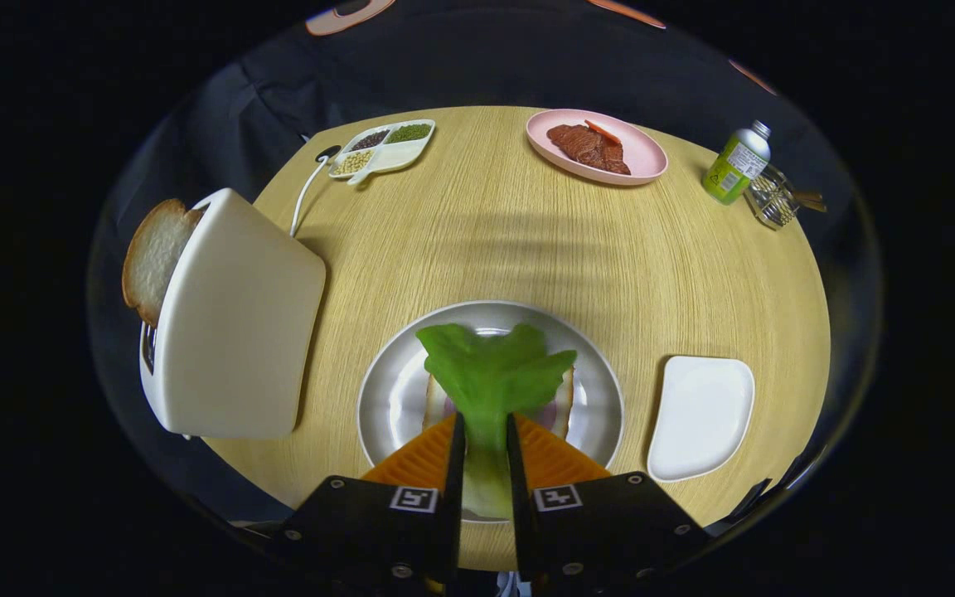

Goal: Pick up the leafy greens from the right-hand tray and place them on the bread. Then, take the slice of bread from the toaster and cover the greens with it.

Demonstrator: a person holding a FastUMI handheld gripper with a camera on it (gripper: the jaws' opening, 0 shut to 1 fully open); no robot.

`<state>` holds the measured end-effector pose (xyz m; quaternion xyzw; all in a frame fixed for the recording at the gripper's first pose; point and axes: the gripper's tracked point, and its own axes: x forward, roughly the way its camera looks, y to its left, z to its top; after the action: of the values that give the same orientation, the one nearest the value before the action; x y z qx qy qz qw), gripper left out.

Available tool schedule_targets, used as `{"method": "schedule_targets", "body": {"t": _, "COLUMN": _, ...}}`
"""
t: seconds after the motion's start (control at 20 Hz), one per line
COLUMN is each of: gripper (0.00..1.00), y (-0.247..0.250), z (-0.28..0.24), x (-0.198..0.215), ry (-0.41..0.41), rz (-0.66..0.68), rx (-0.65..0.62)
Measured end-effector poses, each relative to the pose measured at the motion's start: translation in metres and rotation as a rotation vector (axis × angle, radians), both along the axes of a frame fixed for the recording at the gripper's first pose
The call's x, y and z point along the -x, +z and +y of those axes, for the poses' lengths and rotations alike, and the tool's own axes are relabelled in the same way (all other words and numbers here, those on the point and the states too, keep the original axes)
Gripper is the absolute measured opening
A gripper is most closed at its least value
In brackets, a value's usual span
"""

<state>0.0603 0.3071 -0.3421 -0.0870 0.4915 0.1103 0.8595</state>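
Gripping one leafy green [490,377], fingers [486,435] over one plate [386,398]; one toaster [237,323], one bread slice [152,257].

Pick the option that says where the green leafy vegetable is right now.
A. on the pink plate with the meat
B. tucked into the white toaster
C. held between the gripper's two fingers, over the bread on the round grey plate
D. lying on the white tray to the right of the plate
C: the gripper is shut on the green leafy vegetable, its stalk pinched between both fingers, with the leaf spread above the bread slice on the round grey plate.

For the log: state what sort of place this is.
Likely a staged kitchen table in a booth: a toaster holding bread, a plate with bread, and leafy greens held in the shut gripper.
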Motion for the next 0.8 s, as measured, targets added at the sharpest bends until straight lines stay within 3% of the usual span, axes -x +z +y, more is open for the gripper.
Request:
{"method": "schedule_targets", "body": {"t": 0.1, "gripper": 0.44, "y": 0.002, "z": -0.002, "x": 0.0, "ry": -0.006, "rz": -0.008, "rx": 0.0}}
{"method": "schedule_targets", "body": {"t": 0.15, "gripper": 0.57, "y": 0.004, "z": -0.004, "x": 0.002, "ry": -0.01, "rz": -0.011, "rx": 0.003}}
{"method": "schedule_targets", "body": {"t": 0.45, "gripper": 0.95, "y": 0.024, "z": -0.01, "x": 0.003, "ry": -0.015, "rz": -0.077, "rx": 0.011}}
{"method": "schedule_targets", "body": {"t": 0.8, "gripper": 0.98, "y": 0.085, "z": 0.006, "x": 0.0, "ry": 0.029, "rz": -0.237, "rx": 0.006}}
